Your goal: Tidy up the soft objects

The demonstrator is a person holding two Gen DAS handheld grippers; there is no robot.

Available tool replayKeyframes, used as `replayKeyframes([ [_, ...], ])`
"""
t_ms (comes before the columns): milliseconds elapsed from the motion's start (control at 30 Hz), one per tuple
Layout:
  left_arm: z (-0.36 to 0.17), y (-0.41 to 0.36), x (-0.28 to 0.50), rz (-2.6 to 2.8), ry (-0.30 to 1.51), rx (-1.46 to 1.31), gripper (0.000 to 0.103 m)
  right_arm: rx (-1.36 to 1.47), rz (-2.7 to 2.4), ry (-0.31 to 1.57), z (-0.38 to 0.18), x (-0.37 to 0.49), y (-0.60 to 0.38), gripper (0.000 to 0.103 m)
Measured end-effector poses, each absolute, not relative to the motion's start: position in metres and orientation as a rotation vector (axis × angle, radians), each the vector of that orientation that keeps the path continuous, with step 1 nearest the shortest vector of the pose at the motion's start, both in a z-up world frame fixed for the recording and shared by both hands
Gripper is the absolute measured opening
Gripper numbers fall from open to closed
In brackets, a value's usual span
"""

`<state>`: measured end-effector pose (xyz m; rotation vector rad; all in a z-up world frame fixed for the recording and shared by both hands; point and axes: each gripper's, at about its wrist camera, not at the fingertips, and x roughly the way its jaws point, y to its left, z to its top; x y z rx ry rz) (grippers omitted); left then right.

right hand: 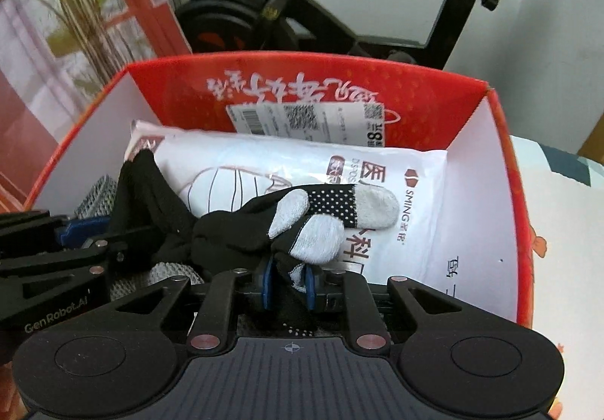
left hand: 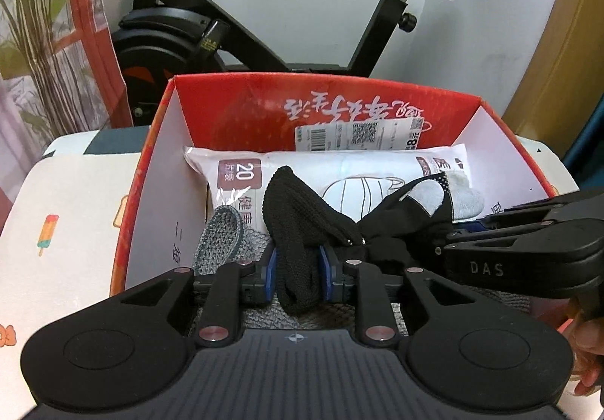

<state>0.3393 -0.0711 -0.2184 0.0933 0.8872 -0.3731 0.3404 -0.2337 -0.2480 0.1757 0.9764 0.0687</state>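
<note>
A red box (left hand: 324, 80) with white inner walls holds a white mask pack (left hand: 339, 167) and a grey knit piece (left hand: 222, 231). Over them lies a black glove bundle: a knitted black part (left hand: 298, 216) and a dotted part with grey fingertips (right hand: 332, 216). My left gripper (left hand: 300, 265) is shut on the knitted black part, which fills the gap between its blue pads. My right gripper (right hand: 287, 284) is shut on the grey-tipped glove. It enters the left wrist view from the right (left hand: 458, 231). The left gripper (right hand: 87, 227) shows at the left edge of the right wrist view.
A black exercise bike (left hand: 226, 23) stands behind the box against a pale wall, with a plant (left hand: 34, 23) at the far left. The box rests on a printed cloth surface (left hand: 68, 223). A shipping label (left hand: 358, 133) sticks to the box's far wall. A hand (left hand: 585, 363) shows bottom right.
</note>
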Motion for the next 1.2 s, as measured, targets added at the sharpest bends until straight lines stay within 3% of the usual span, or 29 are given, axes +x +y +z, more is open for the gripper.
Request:
replayKeyframes([
  [333, -0.223, -0.071, 0.34, -0.384, 0.888, 0.1, 0.029, 0.124, 0.075, 1.048, -0.254, 0.351, -0.225, 0.017],
  [367, -0.22, -0.069, 0.338, -0.389, 0.867, 0.091, 0.032, 0.127, 0.074, 1.048, -0.254, 0.351, -0.225, 0.019],
  [433, -0.215, -0.068, 0.332, -0.376, 0.839, 0.105, 0.055, 0.137, 0.064, 1.041, -0.253, 0.349, -0.226, 0.024],
  [467, -0.211, -0.067, 0.328, -0.374, 0.819, 0.111, 0.059, 0.149, 0.058, 1.035, -0.253, 0.348, -0.228, 0.027],
  [533, -0.203, -0.063, 0.319, -0.384, 0.787, 0.117, 0.065, 0.169, 0.041, 1.018, -0.251, 0.347, -0.232, 0.035],
  [600, -0.195, -0.06, 0.311, -0.373, 0.756, 0.129, 0.073, 0.15, 0.028, 1.003, -0.247, 0.342, -0.232, 0.055],
  [733, -0.18, -0.052, 0.299, -0.368, 0.716, 0.115, 0.086, 0.102, 0.04, 0.931, -0.234, 0.327, -0.229, 0.068],
  [800, -0.175, -0.051, 0.296, -0.358, 0.706, 0.109, 0.09, 0.105, 0.038, 0.894, -0.224, 0.32, -0.23, 0.087],
  [833, -0.172, -0.05, 0.294, -0.348, 0.698, 0.107, 0.092, 0.109, 0.036, 0.869, -0.219, 0.316, -0.231, 0.09],
  [967, -0.153, -0.047, 0.279, -0.302, 0.645, 0.114, 0.101, 0.107, 0.01, 0.794, -0.197, 0.302, -0.234, 0.103],
  [1200, -0.123, -0.036, 0.245, -0.247, 0.555, 0.084, 0.103, 0.088, -0.012, 0.698, -0.162, 0.275, -0.24, 0.103],
])
